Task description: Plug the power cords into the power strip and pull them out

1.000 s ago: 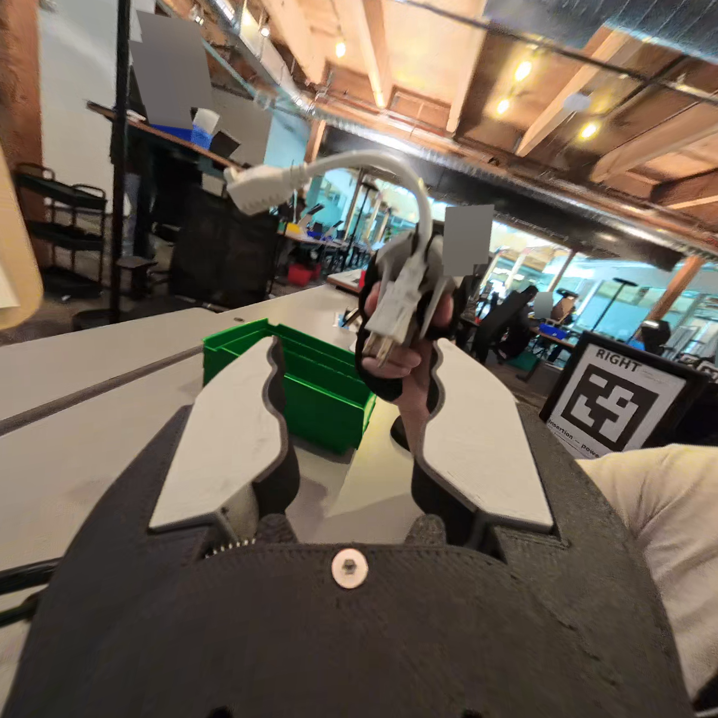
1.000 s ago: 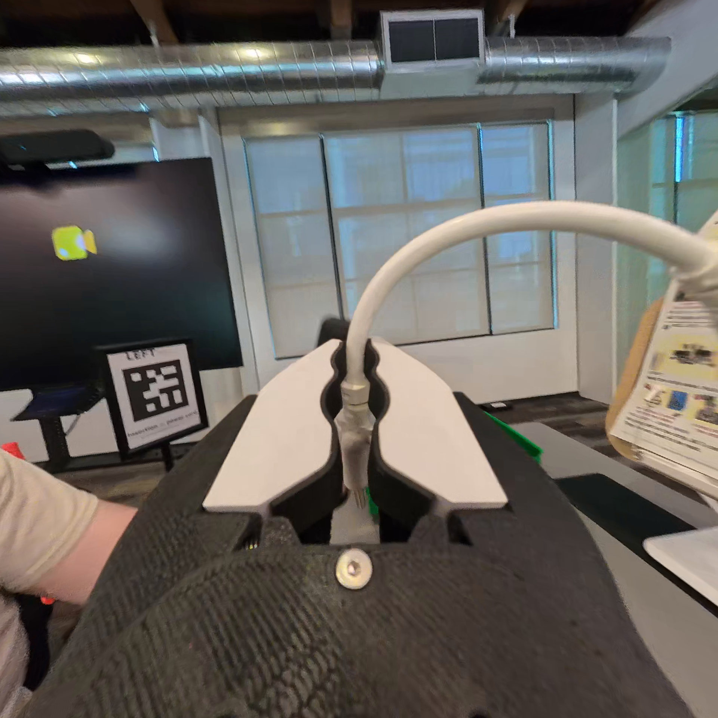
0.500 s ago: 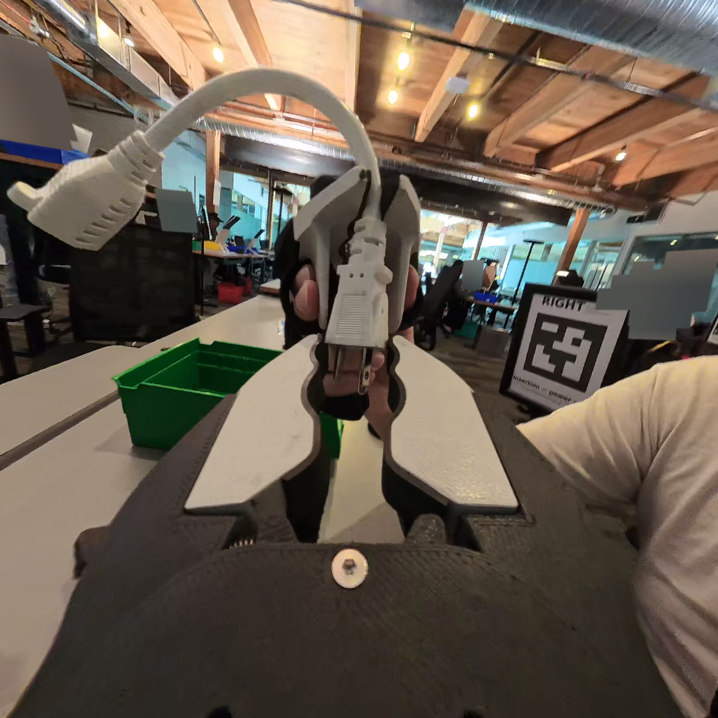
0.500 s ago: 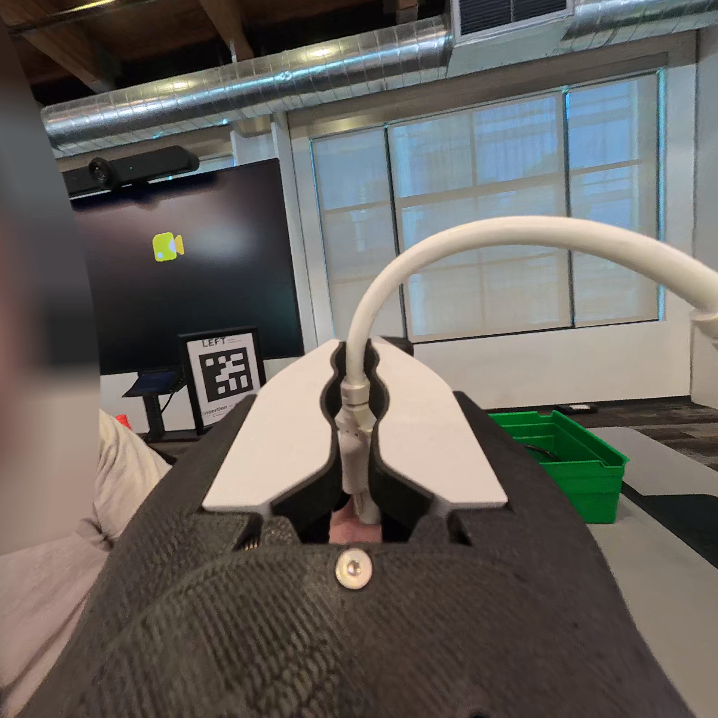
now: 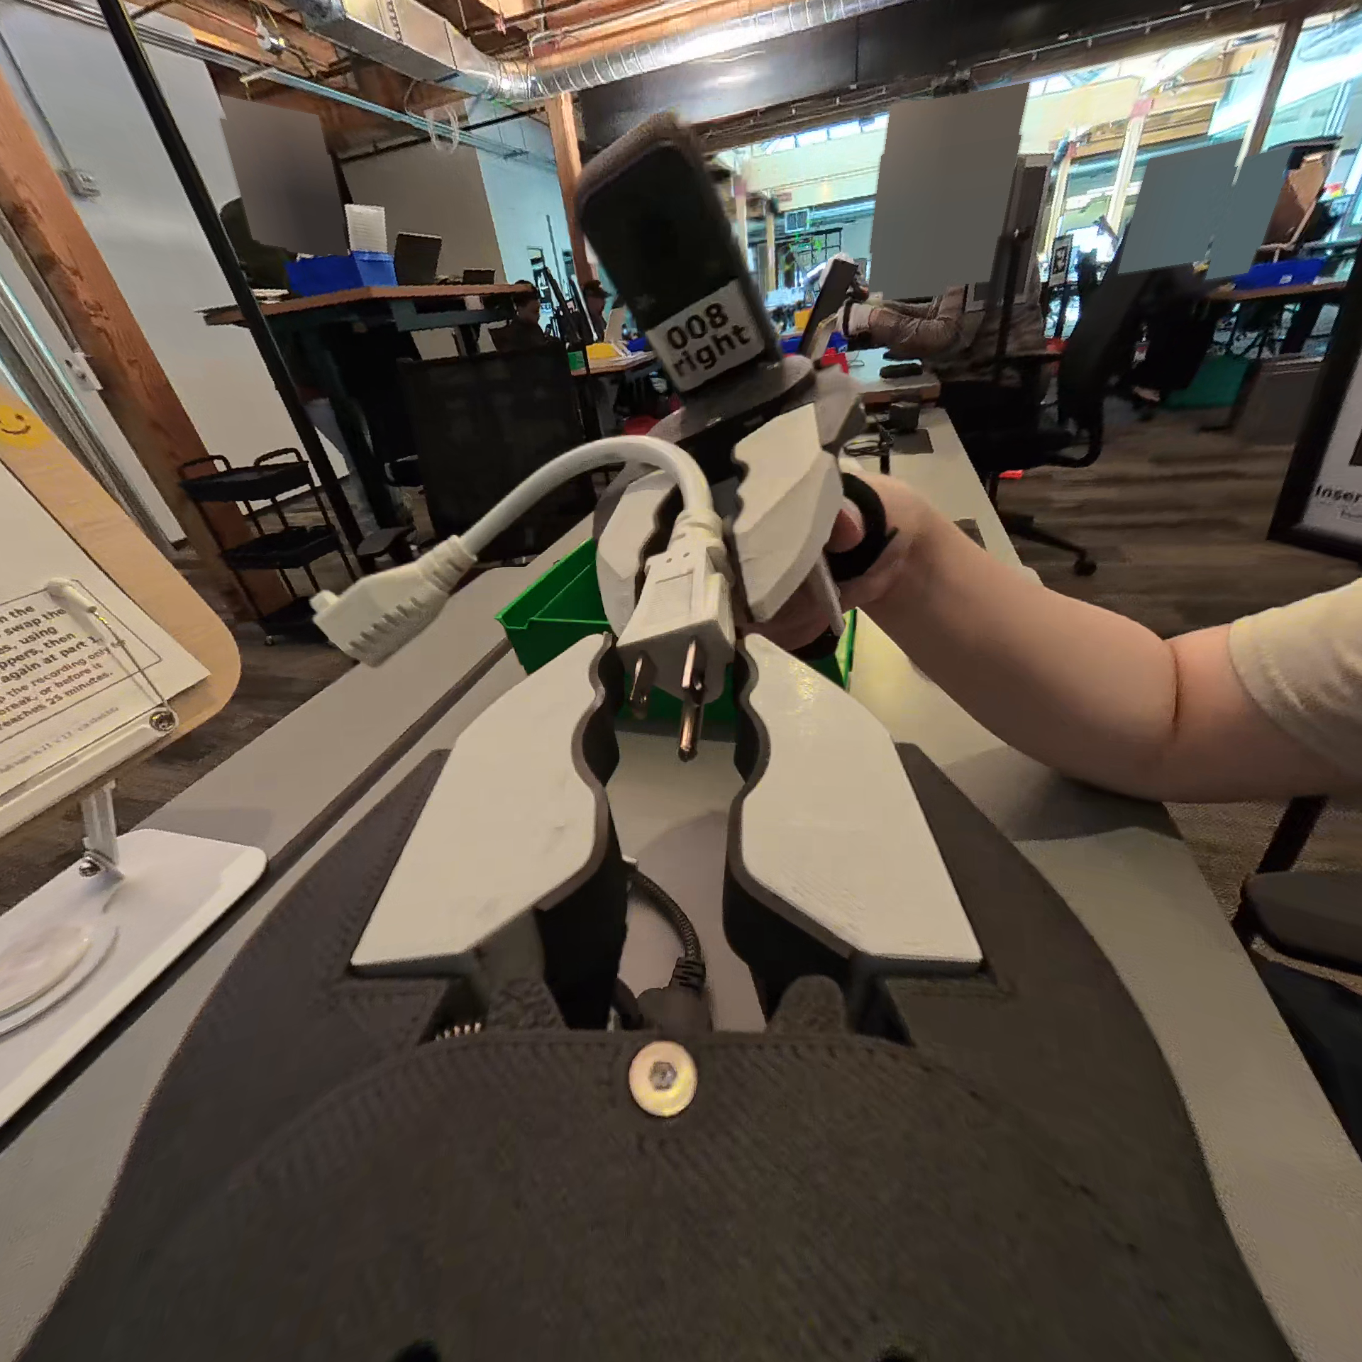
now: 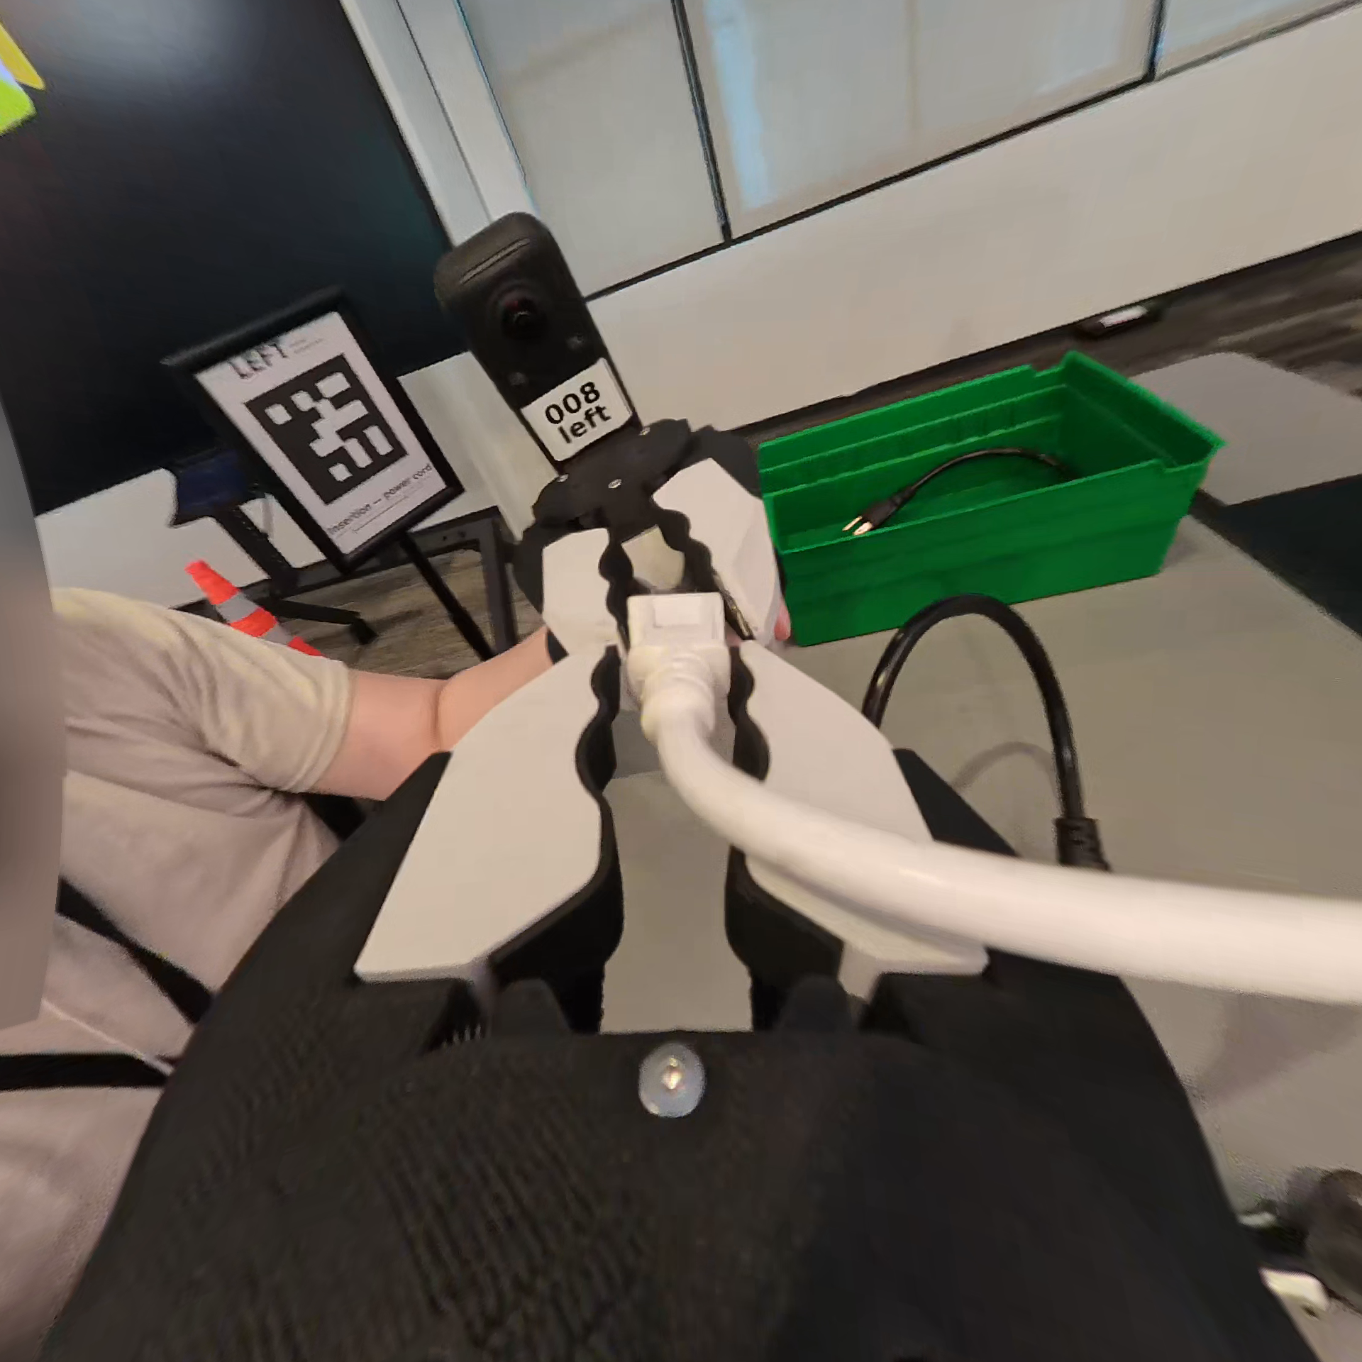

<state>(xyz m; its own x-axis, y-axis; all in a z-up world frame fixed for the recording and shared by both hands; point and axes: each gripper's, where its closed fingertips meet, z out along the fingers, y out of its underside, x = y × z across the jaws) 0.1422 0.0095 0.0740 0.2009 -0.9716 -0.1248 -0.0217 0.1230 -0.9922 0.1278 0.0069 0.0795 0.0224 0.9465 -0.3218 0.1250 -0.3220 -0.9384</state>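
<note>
Socket end [image 5: 383,619]: hanging at the left in the left wrist view, in the air over the tabletop [image 5: 309,766] edge, its face tilting down-left.
White cord [image 5: 567,479]: arching up and over from socket to plug.
Plug [image 5: 674,608]: sitting just beyond the left gripper's tips, long axis running toward the left camera, prongs aiming at it and slightly down.
Right gripper [image 5: 704,589]: fingers pinching the plug body (a hand gripping its handle).
Left gripper [image 5: 672,707]: fingers spreading either side of the prongs, not touching them.
Green bin [image 6: 1032,531]: resting on the tabletop farther back, a black cord [image 6: 951,479] lying inside.
Second black cord [image 6: 1032,707]: looping on the tabletop, right of the grippers.
</note>
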